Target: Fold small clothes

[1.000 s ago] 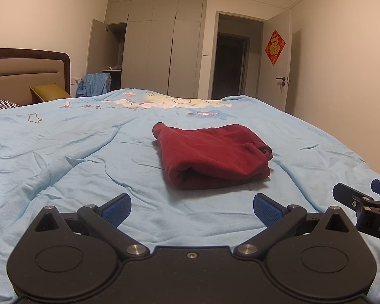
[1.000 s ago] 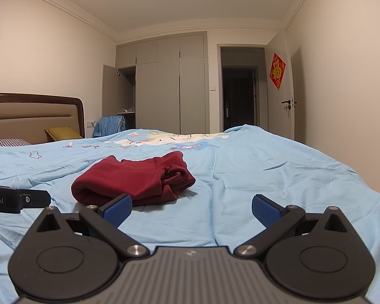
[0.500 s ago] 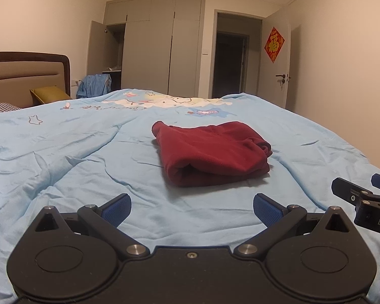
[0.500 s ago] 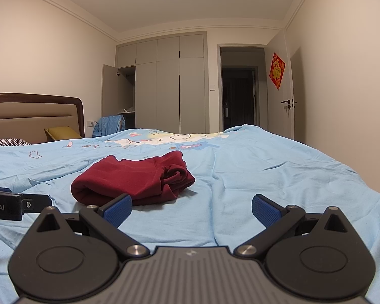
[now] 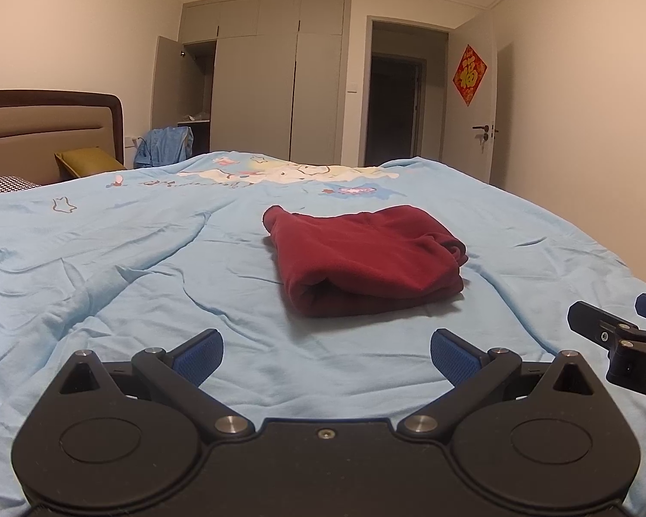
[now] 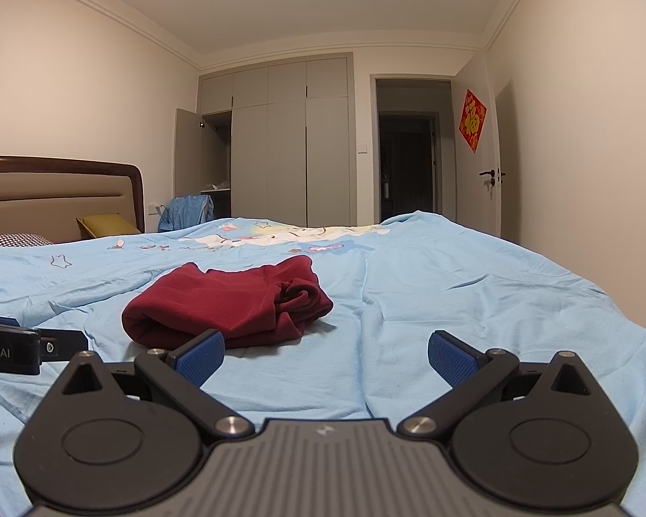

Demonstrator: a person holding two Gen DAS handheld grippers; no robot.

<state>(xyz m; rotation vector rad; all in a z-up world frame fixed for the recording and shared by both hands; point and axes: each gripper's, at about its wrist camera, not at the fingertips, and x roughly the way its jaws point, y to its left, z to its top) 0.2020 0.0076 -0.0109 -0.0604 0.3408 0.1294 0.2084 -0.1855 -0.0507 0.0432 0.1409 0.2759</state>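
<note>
A dark red garment (image 5: 366,258) lies folded into a thick bundle on the light blue bed cover (image 5: 129,267). In the right wrist view the same red garment (image 6: 228,306) sits ahead and to the left. My left gripper (image 5: 325,351) hovers open just short of the bundle, nothing between its blue pads. My right gripper (image 6: 325,355) is open too, empty, with the garment beyond its left finger. Each gripper shows at the edge of the other's view: the right gripper (image 5: 620,331) at the right edge, the left gripper (image 6: 30,347) at the left edge.
A brown headboard (image 5: 47,129) with a yellow pillow (image 5: 88,159) and a checked pillow (image 6: 15,239) stands at the left. Grey wardrobes (image 5: 275,82), one door open, and a dark doorway (image 5: 394,112) lie beyond the bed. A blue cloth (image 5: 163,144) hangs near the wardrobe.
Almost nothing has moved. The left wrist view has tipped up a little; the garment lies as before and both grippers stay open.
</note>
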